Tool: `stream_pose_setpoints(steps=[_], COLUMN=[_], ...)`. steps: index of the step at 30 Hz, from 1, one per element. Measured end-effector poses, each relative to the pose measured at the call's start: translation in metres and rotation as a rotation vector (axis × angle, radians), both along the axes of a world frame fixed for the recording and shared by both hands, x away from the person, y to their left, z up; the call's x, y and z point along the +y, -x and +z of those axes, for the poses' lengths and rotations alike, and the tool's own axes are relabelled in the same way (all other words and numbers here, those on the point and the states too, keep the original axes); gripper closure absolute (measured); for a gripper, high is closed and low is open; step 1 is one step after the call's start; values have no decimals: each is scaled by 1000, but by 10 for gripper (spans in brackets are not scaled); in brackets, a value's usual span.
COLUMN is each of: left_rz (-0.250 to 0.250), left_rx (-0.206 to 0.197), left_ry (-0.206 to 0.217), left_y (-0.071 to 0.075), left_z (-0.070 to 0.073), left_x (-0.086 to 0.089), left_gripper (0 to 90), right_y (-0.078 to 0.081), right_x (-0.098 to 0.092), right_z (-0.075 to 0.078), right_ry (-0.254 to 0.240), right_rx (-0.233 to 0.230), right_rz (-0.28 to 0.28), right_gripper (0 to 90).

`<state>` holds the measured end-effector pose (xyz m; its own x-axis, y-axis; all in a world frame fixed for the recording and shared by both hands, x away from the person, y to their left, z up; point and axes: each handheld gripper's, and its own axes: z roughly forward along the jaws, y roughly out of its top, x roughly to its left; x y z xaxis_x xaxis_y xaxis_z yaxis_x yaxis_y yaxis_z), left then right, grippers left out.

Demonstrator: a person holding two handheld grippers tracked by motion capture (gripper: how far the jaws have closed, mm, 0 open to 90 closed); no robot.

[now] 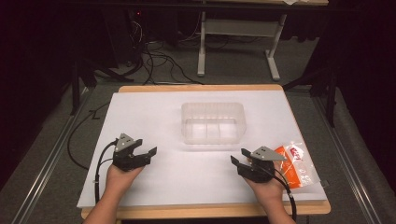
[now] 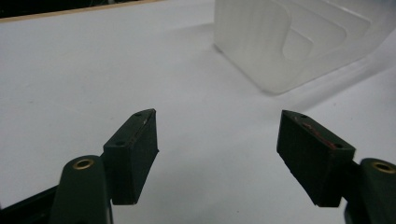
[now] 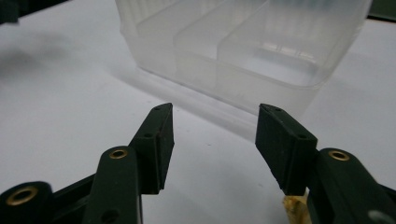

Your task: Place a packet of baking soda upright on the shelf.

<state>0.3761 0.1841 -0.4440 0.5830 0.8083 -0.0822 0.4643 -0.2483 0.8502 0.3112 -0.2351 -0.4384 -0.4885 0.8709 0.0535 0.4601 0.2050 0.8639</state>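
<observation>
A clear plastic bin (image 1: 213, 122) with inner dividers stands at the middle of the white table top (image 1: 154, 112). My left gripper (image 1: 145, 147) rests at the front left, open, nothing between its jaws; its own view has the bin (image 2: 299, 42) ahead to the right and its gripper (image 2: 217, 140) over bare white surface. At the front right my right gripper (image 1: 239, 157) is open and empty too, facing the bin (image 3: 243, 46) from close by, gripper (image 3: 212, 126) just short of its wall. An orange and clear packet (image 1: 296, 164) lies right of the right hand.
The white surface sits on a wooden table (image 1: 205, 211) whose edge shows at the front. Beyond it are a dark floor with cables (image 1: 159, 60) and the legs of another table (image 1: 201, 51).
</observation>
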Motion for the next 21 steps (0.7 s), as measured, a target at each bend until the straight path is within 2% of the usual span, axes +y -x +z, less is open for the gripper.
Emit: stream_pose_setpoints(steps=[5,9,12,14,17,21], left_rz=[-26,-33,-23,-21,-23,-39], left_rx=[-5,10,-13,-18,-15,-2], left_ry=[16,-8,-44,-36,-35,-38], left_y=[-1,-3,-1,0,1,-1], left_z=[0,-2,-3,-1,-1,-3], left_x=[-10,-16,-19,-18,-16,-16], left_gripper=[277,280,268,267,271,267], right_y=[6,8,8,7,9,10], right_x=[-10,-12,-13,-15,-16,-16], right_z=[4,6,6,7,9,11], right_ry=[0,-2,-2,-10,-15,-12], right_rx=[-14,-17,-15,-8,-20,-20], right_rz=[-14,-16,-17,-18,-13,-11], right_gripper=[453,450,448,454,451,450])
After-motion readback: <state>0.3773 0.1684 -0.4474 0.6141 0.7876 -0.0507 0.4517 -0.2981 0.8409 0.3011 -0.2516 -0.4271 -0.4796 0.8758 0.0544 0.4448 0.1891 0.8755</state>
